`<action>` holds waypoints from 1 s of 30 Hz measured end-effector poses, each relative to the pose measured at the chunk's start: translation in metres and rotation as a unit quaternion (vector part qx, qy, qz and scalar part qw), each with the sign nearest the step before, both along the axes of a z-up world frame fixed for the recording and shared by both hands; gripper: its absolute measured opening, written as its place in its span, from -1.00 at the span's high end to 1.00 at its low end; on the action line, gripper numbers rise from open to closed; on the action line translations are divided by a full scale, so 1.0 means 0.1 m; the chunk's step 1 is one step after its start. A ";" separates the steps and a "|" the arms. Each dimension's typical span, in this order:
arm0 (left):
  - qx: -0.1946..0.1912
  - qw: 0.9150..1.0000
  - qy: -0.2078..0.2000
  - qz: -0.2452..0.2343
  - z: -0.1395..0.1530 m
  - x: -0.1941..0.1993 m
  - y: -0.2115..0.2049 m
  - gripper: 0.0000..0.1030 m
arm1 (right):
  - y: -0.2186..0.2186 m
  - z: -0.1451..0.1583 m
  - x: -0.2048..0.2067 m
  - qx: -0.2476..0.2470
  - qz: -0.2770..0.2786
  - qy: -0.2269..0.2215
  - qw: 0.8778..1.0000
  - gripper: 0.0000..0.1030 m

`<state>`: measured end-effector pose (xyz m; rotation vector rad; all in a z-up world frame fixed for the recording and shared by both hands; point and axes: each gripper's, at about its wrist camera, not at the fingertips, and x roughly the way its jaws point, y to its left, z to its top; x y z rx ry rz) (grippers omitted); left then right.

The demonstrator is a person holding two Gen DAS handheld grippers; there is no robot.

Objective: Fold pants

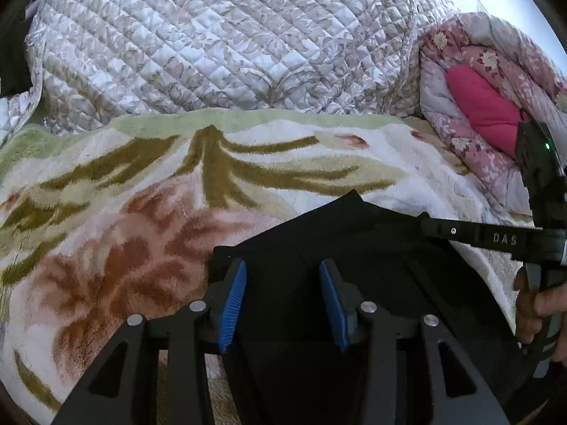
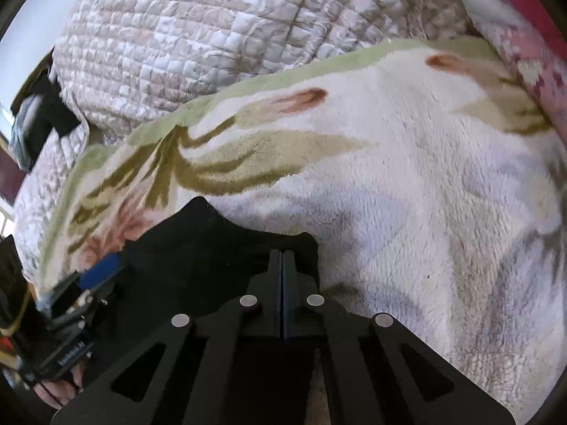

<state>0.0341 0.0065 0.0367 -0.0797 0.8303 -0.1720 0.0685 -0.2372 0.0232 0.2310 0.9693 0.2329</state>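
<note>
Jaws of left gripper (image 1: 281, 304) stand apart over black pants (image 1: 372, 248), pads clear of the cloth. Right gripper (image 2: 282, 258), marked "DAS", is clamped on the pants' edge. Pants lie on floral blanket (image 2: 407, 184).

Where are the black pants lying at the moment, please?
In both wrist views the black pants lie at the near edge of the floral fleece blanket, under both grippers, in front of the quilted cover.

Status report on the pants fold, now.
Right tool shut, pinching black pants. Left tool open, pads astride the cloth, not gripping. Pants lie on fleece blanket. Nothing in the way.
</note>
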 end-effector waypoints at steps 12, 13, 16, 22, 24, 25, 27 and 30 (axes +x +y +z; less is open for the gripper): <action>0.036 0.999 -0.009 0.017 0.29 -0.62 -0.04 0.09 | 0.32 0.40 -0.98 -0.041 0.061 -0.086 0.994 0.67; 0.036 0.999 -0.009 0.019 0.30 -0.69 -0.05 0.09 | 0.34 0.40 -1.06 -0.047 0.061 -0.090 0.993 0.67; 0.032 0.999 -0.012 0.026 0.30 -0.90 -0.08 0.09 | 0.42 0.41 -1.25 -0.053 0.069 -0.099 0.991 0.67; 0.033 0.999 0.004 0.026 0.15 -1.08 -0.11 0.08 | 0.58 0.23 -1.42 -0.081 0.092 -0.087 0.989 0.67; 0.035 0.999 0.007 0.026 0.10 -1.08 -0.10 0.08 | 0.60 0.14 -1.40 -0.083 0.093 -0.072 0.990 0.66; 0.036 0.999 0.005 0.025 0.09 -1.09 -0.10 0.08 | 0.59 0.12 -1.39 -0.079 0.093 -0.073 0.990 0.66; 0.044 0.999 0.001 0.026 0.08 -1.10 -0.11 0.13 | 0.55 0.11 -1.38 -0.064 0.091 -0.069 0.991 0.64; 0.035 0.999 0.002 0.022 0.07 -1.10 -0.12 0.28 | 0.48 0.07 -1.36 -0.032 0.084 -0.061 0.994 0.63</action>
